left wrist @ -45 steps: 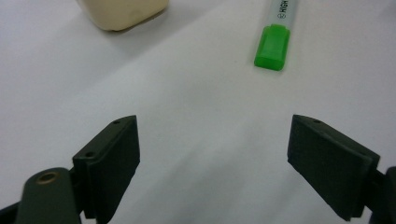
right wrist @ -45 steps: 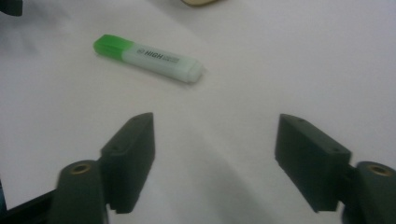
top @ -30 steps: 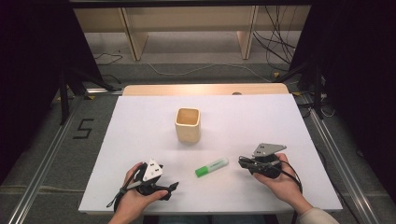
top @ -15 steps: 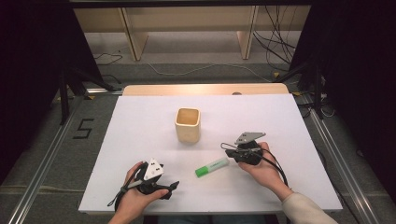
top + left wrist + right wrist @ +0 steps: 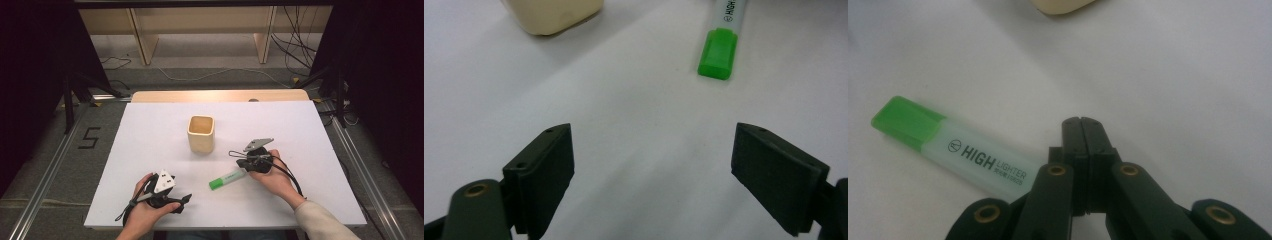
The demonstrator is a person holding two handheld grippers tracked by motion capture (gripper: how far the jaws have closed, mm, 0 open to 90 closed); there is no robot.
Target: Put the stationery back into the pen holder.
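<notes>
A highlighter (image 5: pixel 227 178) with a green cap and a pale body lies on the white table (image 5: pixel 150 130), in front of a cream cup (image 5: pixel 201 133). My right gripper (image 5: pixel 240 160) rests beside the highlighter's pale end. In the right gripper view its jaws (image 5: pixel 1081 122) are shut together with nothing between them, the highlighter (image 5: pixel 955 150) lies just to their left, and the cup (image 5: pixel 1063 5) shows at the top edge. My left gripper (image 5: pixel 182 200) lies near the front edge. It is open (image 5: pixel 651 135), facing the green cap (image 5: pixel 719 50) and the cup (image 5: pixel 551 15).
Bare white tabletop surrounds the cup on all sides. A wooden strip (image 5: pixel 220 96) runs along the table's far edge. Metal rails (image 5: pixel 45 185) flank the table, and cables lie on the floor behind it.
My right hand has moved left across the table, bringing its gripper up beside the highlighter's pale end. The left hand and the highlighter have stayed in place.
</notes>
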